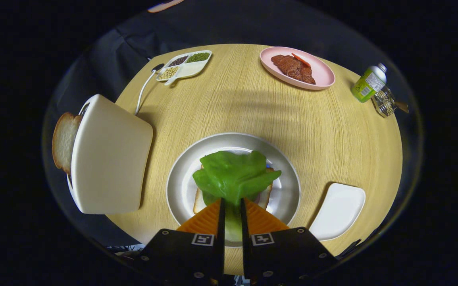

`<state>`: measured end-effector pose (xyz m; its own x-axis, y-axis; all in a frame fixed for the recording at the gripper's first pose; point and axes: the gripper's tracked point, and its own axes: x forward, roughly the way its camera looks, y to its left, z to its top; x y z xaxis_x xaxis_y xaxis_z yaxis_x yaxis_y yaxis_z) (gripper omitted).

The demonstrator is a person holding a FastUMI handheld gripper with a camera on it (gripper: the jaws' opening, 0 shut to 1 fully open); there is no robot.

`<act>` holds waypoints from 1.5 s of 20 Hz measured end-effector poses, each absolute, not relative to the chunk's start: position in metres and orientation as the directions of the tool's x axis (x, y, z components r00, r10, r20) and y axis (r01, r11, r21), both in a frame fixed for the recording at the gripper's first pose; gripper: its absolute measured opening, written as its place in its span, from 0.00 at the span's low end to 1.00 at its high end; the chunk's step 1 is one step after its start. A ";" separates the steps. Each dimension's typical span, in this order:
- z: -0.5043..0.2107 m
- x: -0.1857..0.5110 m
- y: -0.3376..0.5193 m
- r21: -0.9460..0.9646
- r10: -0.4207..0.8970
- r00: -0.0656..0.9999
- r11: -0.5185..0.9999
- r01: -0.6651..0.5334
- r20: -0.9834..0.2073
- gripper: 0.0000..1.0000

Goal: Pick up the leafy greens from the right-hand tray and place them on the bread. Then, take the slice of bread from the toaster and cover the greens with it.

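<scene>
Lettuce point(235, 174) hung pinched by its pale stem between the gripper's point(232, 204) nearly closed fingers, draped over the bread point(199, 202) on the plate point(181, 178), probably held so it could settle flat. Toast point(64, 139) waited in the toaster point(110, 159), close beside the plate.

One fisheye camera rides on the tongs point(232, 204) and looks forward and steeply down along them at the round desk point(229, 103) — near enough that the plate point(181, 178) sits just ahead of the tips. Left of the tongs stands the toaster point(110, 159); far beyond them the desk's far edge meets the booth wall — the whole desk fits in view.
</scene>
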<state>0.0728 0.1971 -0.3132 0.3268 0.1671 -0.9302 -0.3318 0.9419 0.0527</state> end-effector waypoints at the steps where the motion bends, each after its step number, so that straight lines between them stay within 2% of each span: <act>1: -0.313 0.073 0.196 0.045 0.160 0.331 0.943 -0.329 -0.930 0.27; 2: -0.313 0.073 0.193 0.034 0.150 0.336 0.945 -0.326 -0.930 0.32; 3: -0.312 0.073 0.192 0.026 0.143 0.343 0.946 -0.323 -0.928 0.45; 7: -0.304 0.071 0.188 0.022 0.127 0.358 0.958 -0.284 -0.925 0.74; 8: -0.300 0.070 0.187 0.019 0.120 0.362 0.962 -0.272 -0.924 0.79; 9: -0.296 0.067 0.187 0.017 0.113 0.365 0.966 -0.258 -0.924 0.89; 11: -0.284 0.063 0.188 0.008 0.100 0.379 0.972 -0.237 -0.920 1.00; 19: -0.199 0.055 0.233 0.025 0.116 0.487 0.982 -0.190 -0.866 1.00; 30: -0.121 0.037 0.370 0.082 0.256 0.530 0.941 -0.329 -0.808 0.99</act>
<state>0.0372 0.3695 -0.1211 0.5300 0.2561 -0.8084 -0.3289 0.9408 0.0823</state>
